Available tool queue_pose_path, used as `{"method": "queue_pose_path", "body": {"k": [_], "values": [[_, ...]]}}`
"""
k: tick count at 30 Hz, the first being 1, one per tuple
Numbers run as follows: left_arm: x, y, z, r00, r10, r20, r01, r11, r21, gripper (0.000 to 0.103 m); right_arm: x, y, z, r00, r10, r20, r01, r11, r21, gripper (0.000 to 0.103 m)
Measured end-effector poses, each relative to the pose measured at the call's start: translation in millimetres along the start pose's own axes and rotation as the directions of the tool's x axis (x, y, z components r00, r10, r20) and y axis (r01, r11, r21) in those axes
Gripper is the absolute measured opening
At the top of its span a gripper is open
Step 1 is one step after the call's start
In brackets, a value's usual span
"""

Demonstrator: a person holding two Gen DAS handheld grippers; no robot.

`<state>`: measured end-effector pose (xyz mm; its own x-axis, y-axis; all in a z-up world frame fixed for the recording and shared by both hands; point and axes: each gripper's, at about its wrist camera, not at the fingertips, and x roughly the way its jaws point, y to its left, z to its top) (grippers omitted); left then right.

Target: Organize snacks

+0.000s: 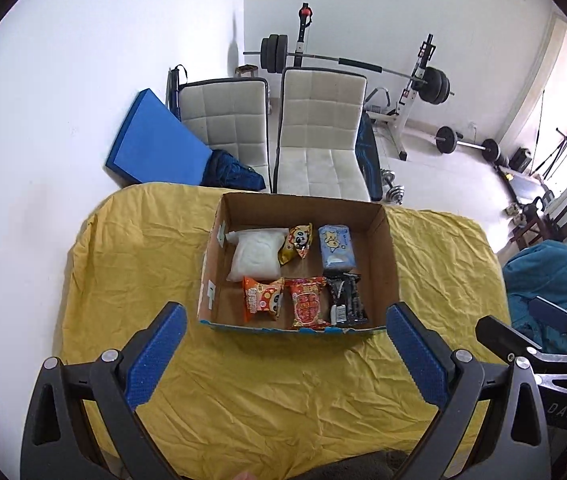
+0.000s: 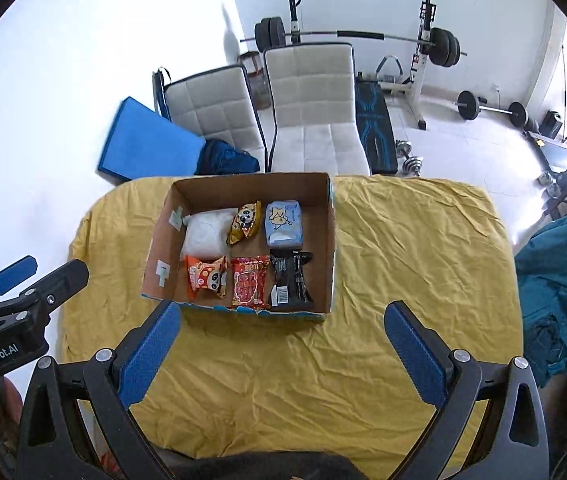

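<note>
An open cardboard box [image 1: 385, 256] [image 2: 331, 240] sits on the yellow-covered table [image 1: 283, 392] [image 2: 403, 248]. Inside lie a white pouch [image 1: 253, 256], a yellow panda packet [image 1: 297, 242], a light blue pack [image 1: 336, 246], an orange panda packet [image 1: 262, 300], a red packet [image 1: 306, 303] and a black packet [image 1: 346, 300]. My left gripper [image 1: 287, 316] hangs open above the table just in front of the box, holding nothing. My right gripper [image 2: 283, 314] is also open and empty, in front of the box's near wall. The left gripper's body [image 2: 23, 300] shows at the left of the right wrist view.
Two white padded chairs [image 1: 323, 132] stand behind the table, with a blue mat [image 1: 151, 140] leaning on the wall. A barbell rack [image 1: 423, 80] and weights stand further back. A teal cloth heap [image 2: 559, 288] lies at the table's right.
</note>
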<state>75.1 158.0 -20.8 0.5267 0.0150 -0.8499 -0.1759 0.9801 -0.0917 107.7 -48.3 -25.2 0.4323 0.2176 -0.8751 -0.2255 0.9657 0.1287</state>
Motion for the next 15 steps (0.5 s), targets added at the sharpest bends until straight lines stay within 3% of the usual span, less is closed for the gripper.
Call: {"method": "queue_pose_path", "body": {"k": [3,15], "values": [[-12,-2,-5,1.000,-0.015,0.006,0.015,1.000,-0.005,0.102,-20,1,-6,1.000,-0.009,0.023,0.009,1.000,-0.012,0.103],[-39,-4,-20,0.998,0.036,0.044,-0.037,0.999,0.004,0.102,-56,2,-19,0.998,-0.018,0.064,0.019,1.000,-0.013,0.103]]}}
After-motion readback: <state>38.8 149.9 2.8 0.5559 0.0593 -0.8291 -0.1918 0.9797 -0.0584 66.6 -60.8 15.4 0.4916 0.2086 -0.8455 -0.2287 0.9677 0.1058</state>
